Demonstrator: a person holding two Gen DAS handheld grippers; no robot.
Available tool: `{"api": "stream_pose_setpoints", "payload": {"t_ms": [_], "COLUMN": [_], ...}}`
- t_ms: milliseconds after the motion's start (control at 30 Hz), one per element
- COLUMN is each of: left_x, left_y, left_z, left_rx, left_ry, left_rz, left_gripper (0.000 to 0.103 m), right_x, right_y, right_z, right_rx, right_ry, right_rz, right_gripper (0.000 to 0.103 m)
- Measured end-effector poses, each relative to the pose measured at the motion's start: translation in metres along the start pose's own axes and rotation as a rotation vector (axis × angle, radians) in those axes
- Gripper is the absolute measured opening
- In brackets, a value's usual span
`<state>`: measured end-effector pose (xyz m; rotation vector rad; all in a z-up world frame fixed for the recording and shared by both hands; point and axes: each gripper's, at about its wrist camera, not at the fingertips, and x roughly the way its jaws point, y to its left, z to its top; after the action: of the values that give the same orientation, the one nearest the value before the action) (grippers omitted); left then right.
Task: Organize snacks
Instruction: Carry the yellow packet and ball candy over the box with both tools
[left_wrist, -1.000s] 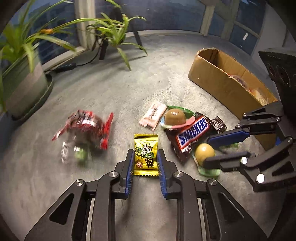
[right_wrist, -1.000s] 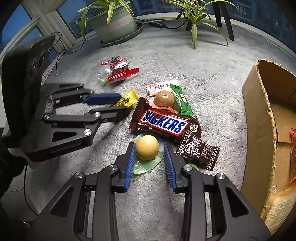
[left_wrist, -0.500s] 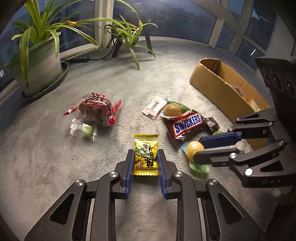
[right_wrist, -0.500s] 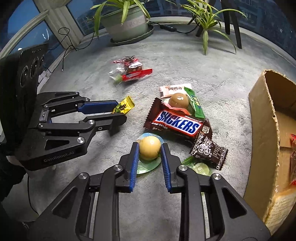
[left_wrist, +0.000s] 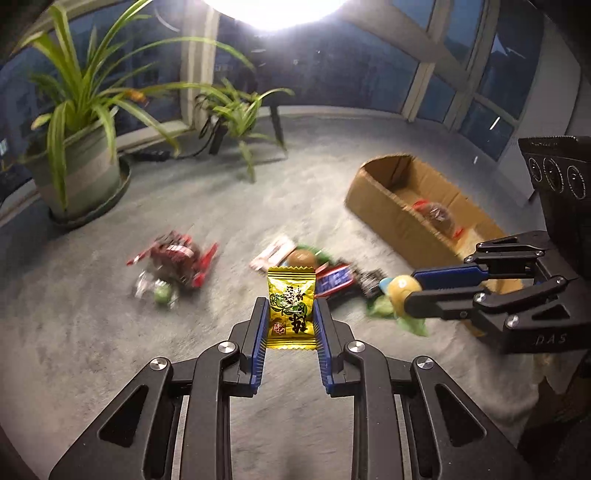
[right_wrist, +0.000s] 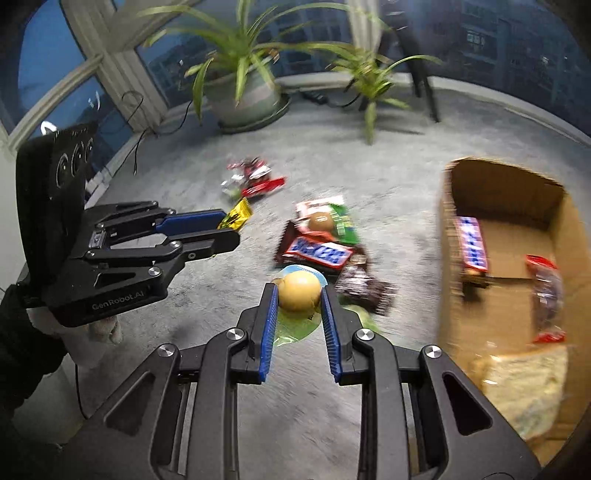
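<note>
My left gripper (left_wrist: 290, 308) is shut on a yellow snack packet (left_wrist: 291, 308), held off the grey carpet. The same left gripper (right_wrist: 231, 227) and yellow packet (right_wrist: 236, 214) show at the left of the right wrist view. My right gripper (right_wrist: 299, 295) is shut on a tan ball-shaped candy (right_wrist: 299, 291) in a green-edged wrapper, also lifted; in the left wrist view that candy (left_wrist: 402, 290) sits in the right gripper (left_wrist: 406, 293). On the carpet lie a Snickers bar (right_wrist: 319, 253), a brown ball candy (right_wrist: 319, 221) and a dark packet (right_wrist: 365, 286).
An open cardboard box (right_wrist: 448, 206) stands at the right with a Snickers bar (right_wrist: 471, 242) and red-wrapped snacks inside. A red-wrapped bundle (right_wrist: 255, 177) lies further back on the carpet. Two potted plants (right_wrist: 243, 92) stand by the windows. A gloved hand (right_wrist: 22, 332) holds the left gripper.
Both grippers have risen off the carpet with their snacks. The right one closed on the tan ball candy and lifted it. The box's inside has come into view.
</note>
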<state>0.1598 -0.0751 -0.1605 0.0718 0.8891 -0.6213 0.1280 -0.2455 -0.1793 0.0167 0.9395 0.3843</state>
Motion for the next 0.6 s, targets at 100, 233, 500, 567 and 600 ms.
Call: {"api": "stream_pose_setpoints", "payload": {"t_ms": [100,233,500,567,600], "left_x": [-0.001,0.004,0.023,0.030,0.033], "left_y": [-0.015,-0.041,-0.097,-0.110,-0.116], "left_z": [0.008,0.020,0.042,0.047,0.049], "left_rx": [0.012,0.031,0.080,0.091,0.092], "left_ry": [-0.016,-0.037,-0.057,-0.058,-0.058], "left_rz": [-0.027,-0.064,-0.137,-0.148,-0.157], "left_gripper": [0.022,0.022,0.022,0.022,0.022], "right_x": [-0.019,-0.039,-0.069,-0.074,-0.075], "right_y": [-0.019,-0.049,-0.105,-0.117,-0.122], "right_z": [-0.003,-0.005,-0.013,-0.016,-0.017], "right_rx": [0.029,0.083,0.167,0.180,0.184], "right_ry": [-0.024,-0.050,-0.080,-0.086,-0.086], "right_rz": [-0.030,-0.067,-0.133,-0.149,-0.153], "right_gripper": [0.025,0.025,0.025,0.025,0.025]}}
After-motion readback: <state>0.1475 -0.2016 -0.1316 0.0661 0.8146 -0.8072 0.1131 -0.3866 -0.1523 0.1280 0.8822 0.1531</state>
